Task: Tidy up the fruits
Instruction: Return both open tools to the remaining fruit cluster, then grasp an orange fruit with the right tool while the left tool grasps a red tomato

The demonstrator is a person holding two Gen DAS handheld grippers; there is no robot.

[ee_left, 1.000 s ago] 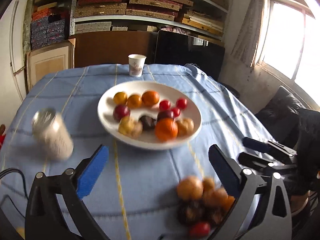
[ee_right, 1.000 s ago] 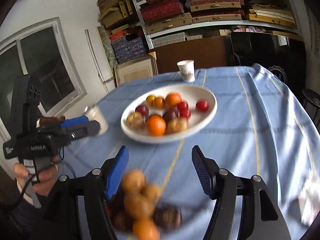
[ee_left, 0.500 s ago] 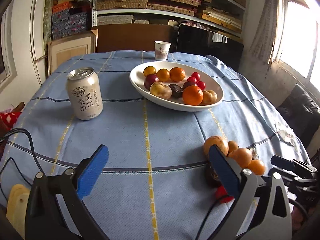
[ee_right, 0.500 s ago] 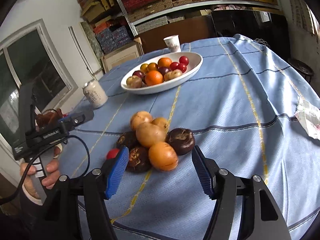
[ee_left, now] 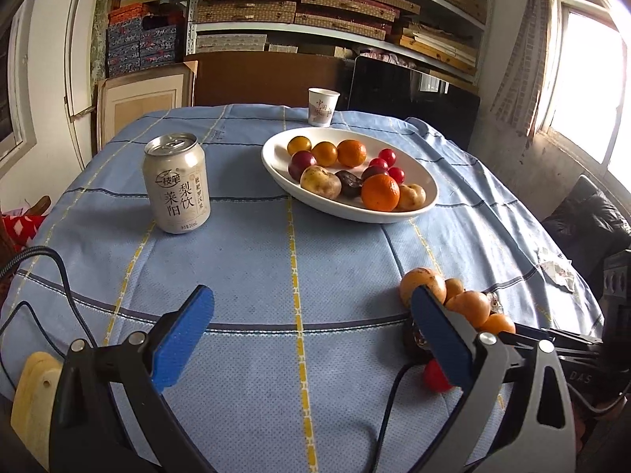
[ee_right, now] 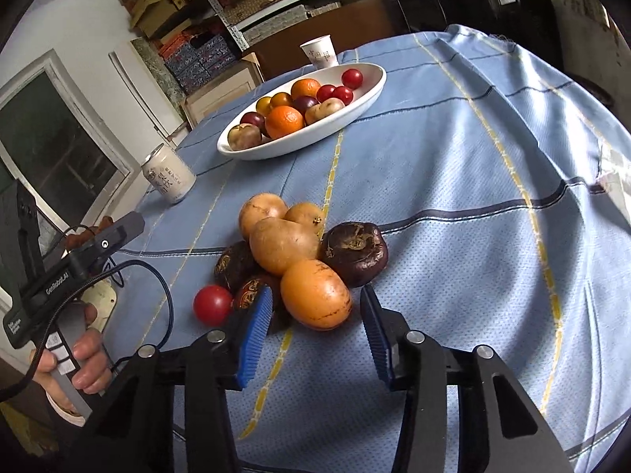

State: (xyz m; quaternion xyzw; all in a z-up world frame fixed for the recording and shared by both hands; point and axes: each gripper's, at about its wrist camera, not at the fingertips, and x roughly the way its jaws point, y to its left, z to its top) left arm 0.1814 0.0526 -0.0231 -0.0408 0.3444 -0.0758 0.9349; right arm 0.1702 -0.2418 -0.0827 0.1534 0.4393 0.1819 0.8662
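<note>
A pile of loose fruit lies on the blue tablecloth: an orange fruit (ee_right: 315, 293), a tan one (ee_right: 283, 245), a dark brown one (ee_right: 353, 253) and a red tomato (ee_right: 212, 304). My right gripper (ee_right: 315, 335) is open, its jaws just short of the orange fruit on either side. A white oval plate (ee_right: 364, 92) with several fruits stands farther back. My left gripper (ee_left: 311, 339) is open and empty above bare cloth; the pile (ee_left: 465, 305) lies by its right finger. The plate (ee_left: 276, 159) is ahead of it.
A white drink can (ee_left: 176, 183) stands left of the plate, and it also shows in the right wrist view (ee_right: 167, 177). A paper cup (ee_left: 322, 106) stands behind the plate. A crumpled wrapper (ee_left: 558, 272) lies near the table's right edge. Shelves stand behind.
Both grippers have pulled back and lowered. The right gripper has closed in on the fruit pile, and the orange fruit now sits just in front of its open jaws.
</note>
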